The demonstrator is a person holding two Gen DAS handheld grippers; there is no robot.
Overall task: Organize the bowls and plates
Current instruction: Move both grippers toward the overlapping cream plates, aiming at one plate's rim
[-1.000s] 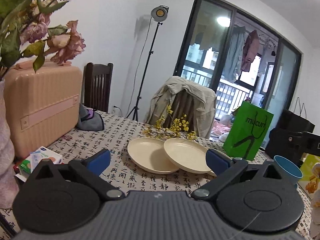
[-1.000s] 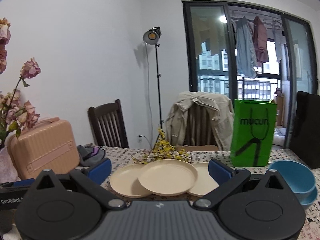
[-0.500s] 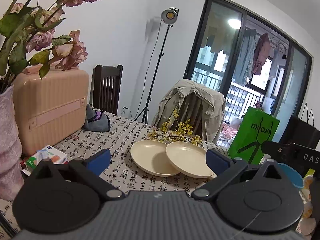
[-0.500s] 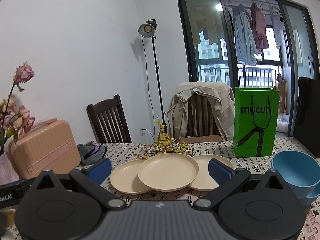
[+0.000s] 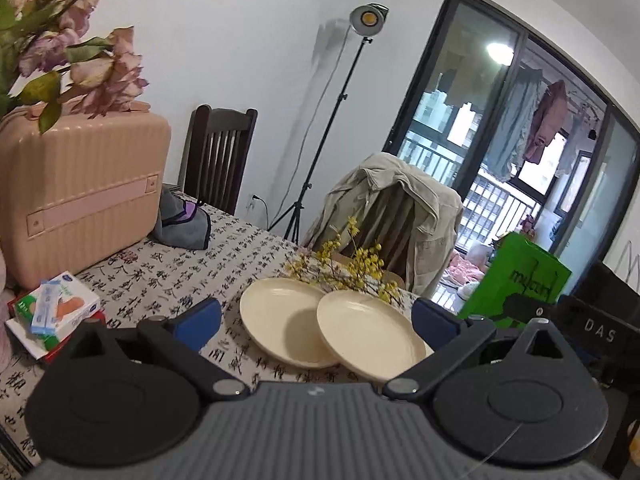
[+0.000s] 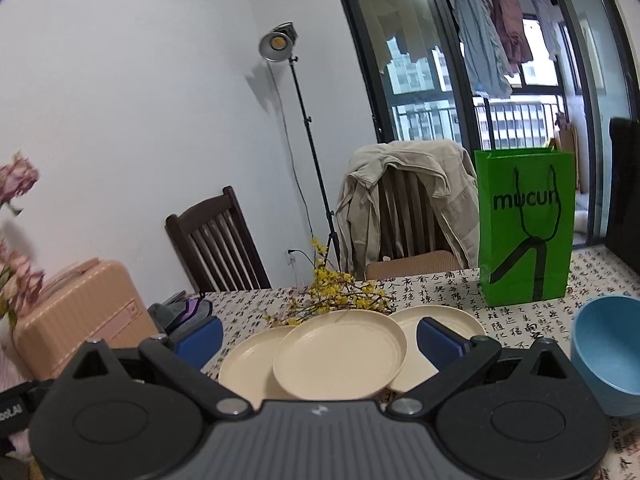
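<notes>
The right wrist view is showing 3 cream plates point(image 6: 340, 354) overlapping in a row on the patterned tablecloth point(image 6: 516, 320), plus a blue bowl point(image 6: 608, 350) at the right; the left wrist view is showing only 2 plates clearly, with possibly the rim of the third behind a fingertip. The left gripper point(image 5: 316, 318) and right gripper point(image 6: 320, 338) are both hovering spread wide and empty, short of the plates. A pink case point(image 5: 80, 188) is bounding the left side, a green bag point(image 6: 526, 224) the far right, with bare cloth lying between.
</notes>
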